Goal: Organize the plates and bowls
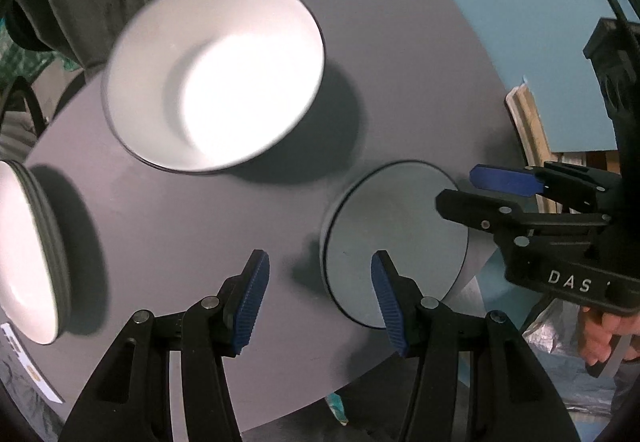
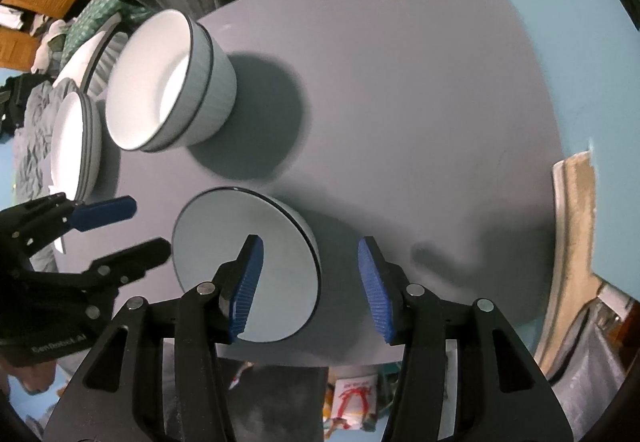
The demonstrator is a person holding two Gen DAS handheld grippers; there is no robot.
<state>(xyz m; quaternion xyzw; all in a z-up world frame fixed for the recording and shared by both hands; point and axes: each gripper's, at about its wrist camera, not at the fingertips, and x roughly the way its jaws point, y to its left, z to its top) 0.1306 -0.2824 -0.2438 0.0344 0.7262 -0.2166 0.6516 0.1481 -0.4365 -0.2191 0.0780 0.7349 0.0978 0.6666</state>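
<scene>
Right tool wide open, empty, straddling rim of upside-down bowl, likely to flip it. Left tool open, empty, beside same bowl. Stacked bowls beyond it on grey worktop; plates further left.

Stack of plates ran off the left wrist view's left edge | deep bowl was motion-blurred | right gripper hid part of the small plate's rim | lettering on its body was cut off after "DAS"
</scene>
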